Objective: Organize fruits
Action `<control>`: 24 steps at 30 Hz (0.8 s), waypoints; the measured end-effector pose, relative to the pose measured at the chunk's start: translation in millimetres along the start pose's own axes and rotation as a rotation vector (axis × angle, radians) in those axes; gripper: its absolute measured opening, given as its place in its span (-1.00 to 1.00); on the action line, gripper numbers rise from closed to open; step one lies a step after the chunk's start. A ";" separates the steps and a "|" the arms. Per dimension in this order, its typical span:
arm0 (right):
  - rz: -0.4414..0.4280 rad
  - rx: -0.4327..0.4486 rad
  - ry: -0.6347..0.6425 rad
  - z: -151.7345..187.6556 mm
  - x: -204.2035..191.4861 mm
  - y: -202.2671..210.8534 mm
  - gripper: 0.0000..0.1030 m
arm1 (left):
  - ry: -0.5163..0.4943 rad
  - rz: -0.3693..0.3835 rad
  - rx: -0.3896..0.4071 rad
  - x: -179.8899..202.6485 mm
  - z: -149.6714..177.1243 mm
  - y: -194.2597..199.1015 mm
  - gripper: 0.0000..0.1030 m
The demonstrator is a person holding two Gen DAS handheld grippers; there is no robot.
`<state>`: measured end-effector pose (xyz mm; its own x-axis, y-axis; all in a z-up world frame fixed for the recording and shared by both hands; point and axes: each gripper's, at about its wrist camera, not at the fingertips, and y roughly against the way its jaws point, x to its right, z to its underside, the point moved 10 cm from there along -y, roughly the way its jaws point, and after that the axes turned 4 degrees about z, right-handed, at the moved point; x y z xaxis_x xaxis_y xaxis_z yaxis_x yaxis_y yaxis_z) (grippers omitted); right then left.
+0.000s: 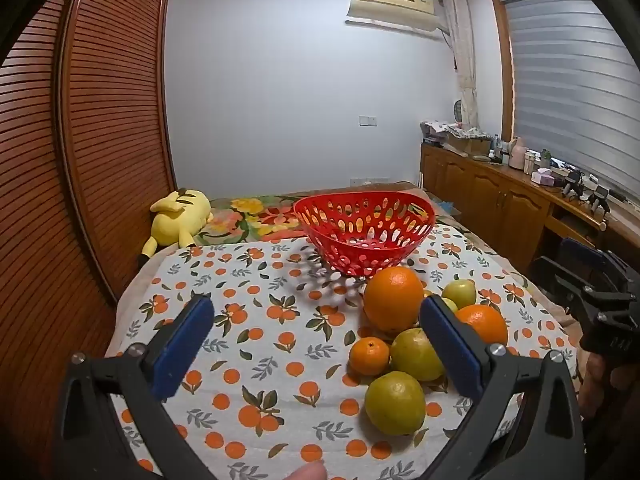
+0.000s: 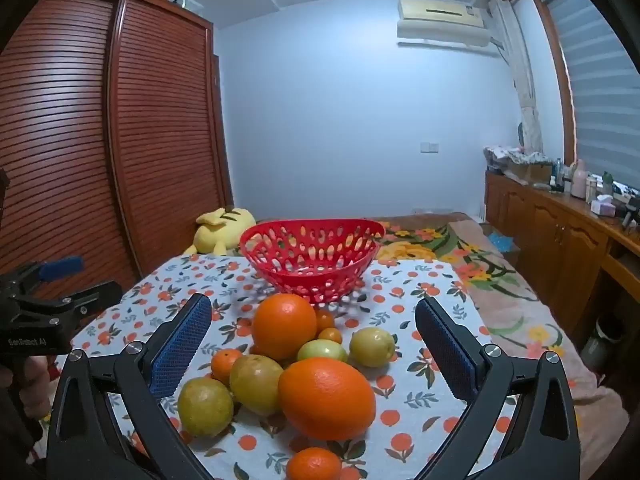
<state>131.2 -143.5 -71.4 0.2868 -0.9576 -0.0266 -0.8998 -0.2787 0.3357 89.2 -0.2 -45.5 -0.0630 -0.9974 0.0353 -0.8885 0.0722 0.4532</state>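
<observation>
Both tongs wide apart, nothing held: left gripper (image 1: 316, 336) over bare tablecloth (image 1: 256, 280) left of the fruit, right gripper (image 2: 314, 344) hovering above the pile. Big orange (image 2: 326, 398) nearest, second orange (image 2: 284, 326) behind, greenish-yellow fruits (image 2: 256, 384) and small tangerines (image 2: 226, 364) around. Red basket (image 2: 312, 270) empty, just beyond pile.
</observation>
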 end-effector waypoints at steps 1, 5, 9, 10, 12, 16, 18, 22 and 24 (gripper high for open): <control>0.008 -0.012 0.009 1.2 -0.1 -1.0 1.00 | -0.002 0.001 0.003 0.2 -0.3 -0.1 1.00; 0.004 -0.002 0.010 -0.3 -1.2 2.7 1.00 | -0.004 0.003 0.011 0.5 -0.9 -0.8 1.00; 0.006 -0.006 0.013 4.3 -2.1 1.9 1.00 | -0.008 -0.001 0.020 2.1 -4.3 8.6 1.00; 0.007 -0.012 0.020 3.7 -1.9 1.0 1.00 | -0.006 0.000 0.021 1.4 -5.0 9.7 1.00; 0.008 -0.015 0.019 4.7 -2.6 2.7 1.00 | -0.006 0.003 0.020 3.8 -5.1 9.4 1.00; 0.011 -0.018 0.018 3.8 -4.0 3.5 1.00 | 0.001 0.008 0.028 2.5 -5.3 13.2 1.00; 0.012 -0.018 0.016 3.7 -3.2 3.3 1.00 | 0.003 0.010 0.028 2.7 -5.7 13.7 1.00; 0.005 -0.017 0.013 3.3 -2.2 2.8 1.00 | 0.004 0.015 0.029 1.4 -6.6 14.0 1.00; 0.008 -0.017 0.012 3.4 -2.8 2.7 1.00 | 0.003 0.015 0.029 2.0 -7.3 13.6 1.00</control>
<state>126.8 -141.8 -73.6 0.2839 -0.9588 -0.0123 -0.8965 -0.2699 0.3514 80.3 -1.2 -32.7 -0.0754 -0.9961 0.0451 -0.9003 0.0874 0.4264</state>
